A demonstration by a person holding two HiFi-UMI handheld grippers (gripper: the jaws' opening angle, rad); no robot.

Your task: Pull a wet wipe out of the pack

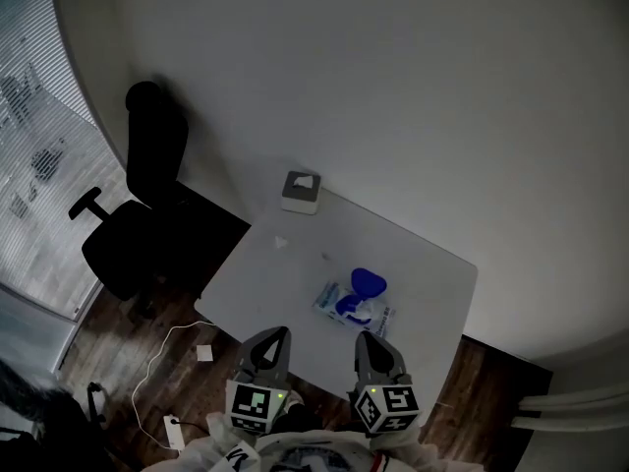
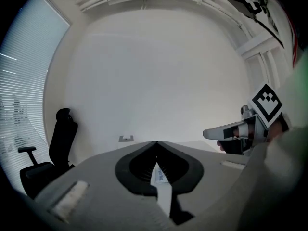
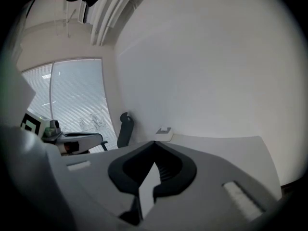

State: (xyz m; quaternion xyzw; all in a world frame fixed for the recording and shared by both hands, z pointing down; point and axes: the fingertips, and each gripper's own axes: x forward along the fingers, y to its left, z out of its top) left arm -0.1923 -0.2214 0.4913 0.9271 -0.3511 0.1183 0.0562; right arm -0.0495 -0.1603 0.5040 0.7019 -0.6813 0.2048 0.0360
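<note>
The wet wipe pack (image 1: 354, 301) lies on the white table (image 1: 432, 273) in the head view, white with blue print and its blue lid flipped open. My left gripper (image 1: 281, 333) hovers at the table's near edge, left of the pack, its jaw tips meeting with nothing between them. My right gripper (image 1: 362, 337) is just short of the pack, also shut and empty. In the left gripper view the jaws (image 2: 155, 142) meet at the tip, and a sliver of the pack (image 2: 158, 176) shows through the gap below. The right gripper view shows its jaws (image 3: 154, 142) closed over bare table.
A small white box (image 1: 301, 192) stands at the table's far corner. A black office chair (image 1: 138, 205) is to the left of the table. A white cable and plug (image 1: 172, 426) lie on the wood floor. A wall backs the table, and window blinds (image 1: 39, 136) are at left.
</note>
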